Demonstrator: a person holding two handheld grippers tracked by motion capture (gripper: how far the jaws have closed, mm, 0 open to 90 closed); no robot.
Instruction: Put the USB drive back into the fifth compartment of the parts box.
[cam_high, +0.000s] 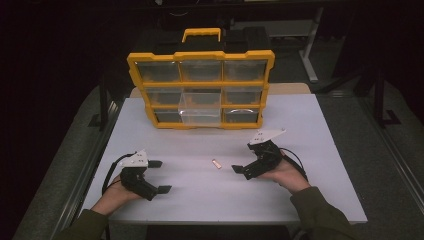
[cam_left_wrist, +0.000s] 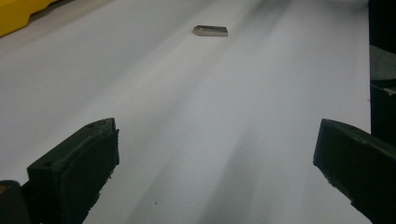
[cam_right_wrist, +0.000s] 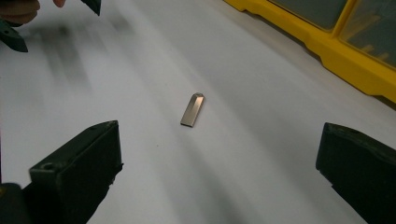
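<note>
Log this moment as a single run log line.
left gripper: open, empty | right gripper: open, nearest metal piece | piece: flat on table | organizer: middle drawer out

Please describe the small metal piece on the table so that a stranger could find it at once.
On the white table, before the yellow organizer box, a small flat brownish metal bar lies between the left gripper and right gripper. It is the lone loose item there.
</note>
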